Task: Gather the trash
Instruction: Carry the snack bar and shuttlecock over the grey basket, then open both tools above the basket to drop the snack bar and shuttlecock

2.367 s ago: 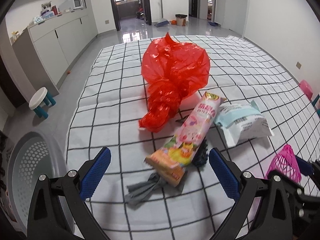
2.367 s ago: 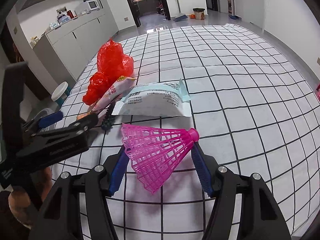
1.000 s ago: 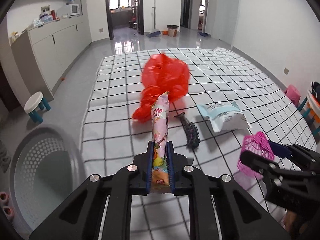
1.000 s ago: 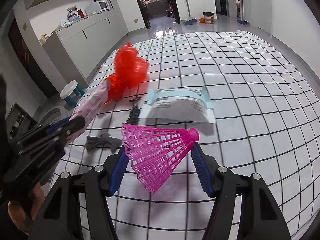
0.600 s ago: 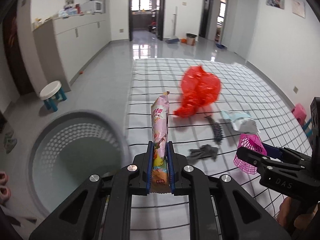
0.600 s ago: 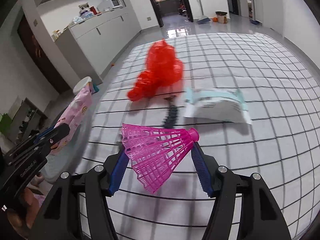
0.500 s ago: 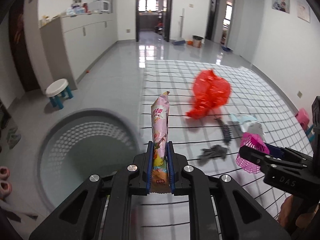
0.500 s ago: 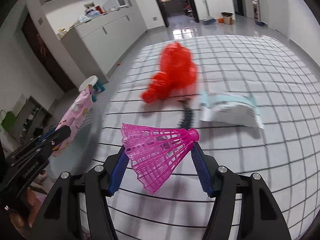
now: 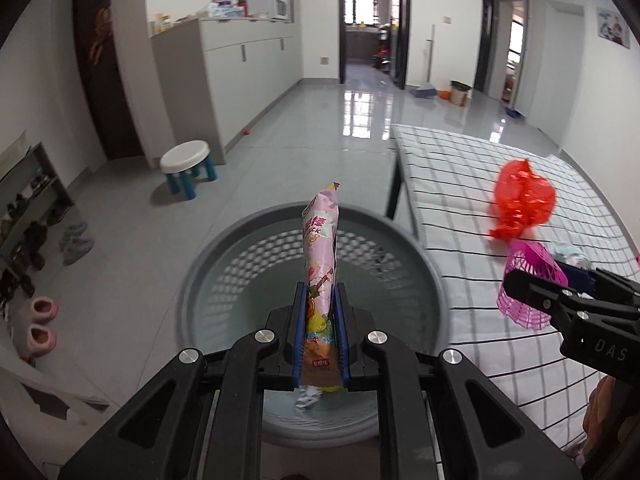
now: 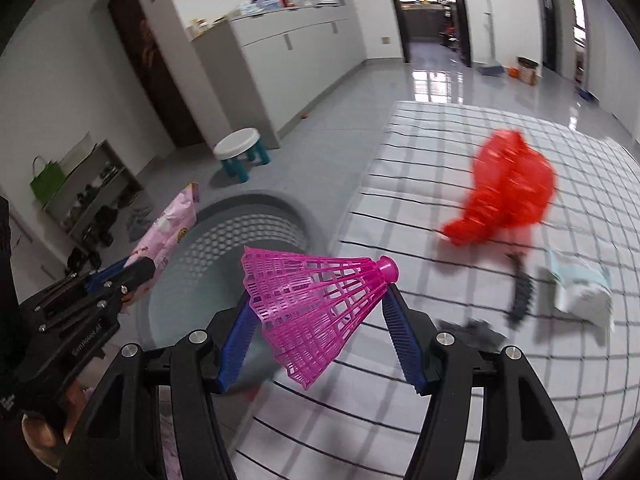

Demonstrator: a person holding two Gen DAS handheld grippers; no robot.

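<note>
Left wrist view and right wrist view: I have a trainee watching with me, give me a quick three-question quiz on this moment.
1. True or false: the left gripper is shut on the pink snack packet.
2. What does the right gripper hold? A) red plastic bag B) pink shuttlecock C) white pouch
3. Fill in: the snack packet hangs over the grey ____.

Key
1. True; the blue pads pinch its lower part.
2. B, the pink shuttlecock; the red plastic bag and white pouch lie on the checked sheet.
3. basket.
</note>
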